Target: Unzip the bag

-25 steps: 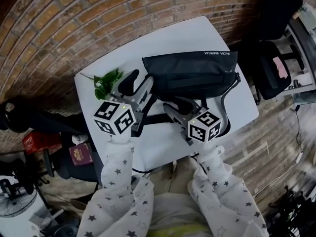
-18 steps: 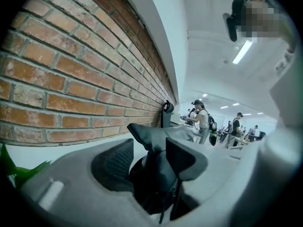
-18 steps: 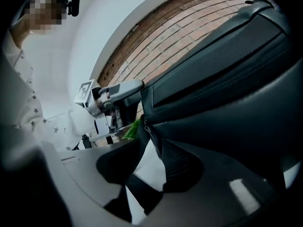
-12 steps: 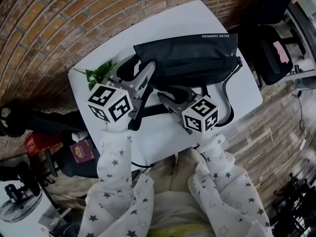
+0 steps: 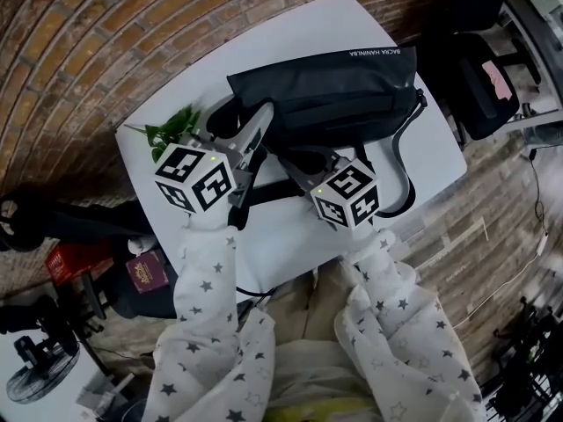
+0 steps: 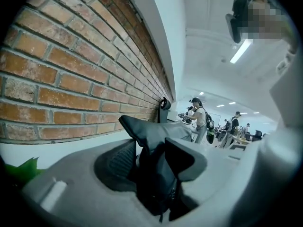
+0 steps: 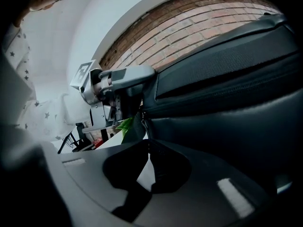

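Note:
A black bag (image 5: 325,95) lies across the white table (image 5: 290,236), its strap (image 5: 400,178) looping off its right end. My left gripper (image 5: 255,139) is at the bag's left end. Its jaws have just been closing a little but still stand open around the bag's upturned corner (image 6: 151,141), with a slit left at the left pad (image 6: 116,162). My right gripper (image 5: 295,158) is at the bag's front face (image 7: 227,93). Its jaws have just been closing and now stand shut on the small zipper pull (image 7: 144,126) hanging at the zip's end.
A green leafy sprig (image 5: 171,130) lies on the table left of the bag. A brick wall (image 6: 71,79) runs behind the table. A dark chair with a bag on it (image 5: 479,95) stands to the right. Clutter sits on the floor at the left (image 5: 141,271).
The right gripper's jaws have come together at the bag's front. The left gripper has edged in around the bag's left corner. The bag lies as it did.

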The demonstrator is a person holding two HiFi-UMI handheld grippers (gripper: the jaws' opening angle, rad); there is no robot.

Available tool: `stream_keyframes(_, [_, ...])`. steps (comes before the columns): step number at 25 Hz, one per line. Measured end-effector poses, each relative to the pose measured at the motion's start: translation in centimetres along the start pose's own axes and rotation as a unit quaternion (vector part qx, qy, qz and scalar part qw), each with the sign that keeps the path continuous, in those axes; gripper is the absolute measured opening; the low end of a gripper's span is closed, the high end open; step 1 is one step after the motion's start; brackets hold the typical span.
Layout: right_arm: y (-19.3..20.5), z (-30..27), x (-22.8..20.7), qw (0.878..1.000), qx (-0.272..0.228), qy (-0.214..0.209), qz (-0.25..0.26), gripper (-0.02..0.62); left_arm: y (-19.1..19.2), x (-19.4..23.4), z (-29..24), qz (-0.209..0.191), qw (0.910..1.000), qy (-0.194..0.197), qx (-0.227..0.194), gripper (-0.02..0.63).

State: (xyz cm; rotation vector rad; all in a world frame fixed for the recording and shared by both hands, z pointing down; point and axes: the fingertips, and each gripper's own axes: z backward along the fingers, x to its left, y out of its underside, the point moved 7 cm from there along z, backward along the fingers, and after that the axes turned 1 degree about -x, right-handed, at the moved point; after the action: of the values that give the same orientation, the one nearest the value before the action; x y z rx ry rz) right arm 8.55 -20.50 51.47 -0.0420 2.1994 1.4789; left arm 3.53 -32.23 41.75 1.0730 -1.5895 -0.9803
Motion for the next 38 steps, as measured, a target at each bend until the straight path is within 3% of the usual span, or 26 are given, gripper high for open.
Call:
stream_keyframes(9, [-0.4,0.4,-1.0,1.0,-0.002,0.024,-0.011,0.021,0.2,0.8,-0.8,-0.01,0.9999,0.005,0.009,0.161])
stream_keyframes(25, [-2.8,1.9,-1.9,0.998,0.0,0.052,0.021,0.02,-0.5,1.4,-1.5,-0.022,0.9996,-0.002,0.018,0.15])
stream_keyframes(38, [-2.3,2.2,-1.8,0.995,0.019,0.081,0.058,0.02,1.0,1.8,0.5,-0.022,0.9994,-0.026,0.003,0.149])
